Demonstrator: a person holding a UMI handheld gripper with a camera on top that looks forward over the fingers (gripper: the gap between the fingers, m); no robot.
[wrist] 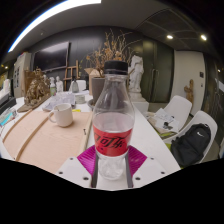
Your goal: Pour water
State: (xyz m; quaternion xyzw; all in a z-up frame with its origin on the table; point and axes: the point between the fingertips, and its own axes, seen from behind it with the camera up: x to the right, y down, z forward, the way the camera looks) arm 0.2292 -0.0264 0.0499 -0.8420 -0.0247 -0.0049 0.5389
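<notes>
A clear plastic bottle [112, 120] with a black cap and a red label stands upright between my fingers. My gripper [111, 163] is shut on the bottle's lower body, and the magenta pads [87, 157] press on it from both sides. A white mug [62, 114] stands on the tan tabletop [40, 140], ahead of the fingers and to their left. I cannot tell whether the bottle's base rests on the table, as the fingers hide it.
White chairs [176, 112] and a black bag [193, 143] are at the right of the table. Papers [162, 128] lie on the table's right side. Dried plants in a pot [105, 62] and a white statue [136, 72] stand further back.
</notes>
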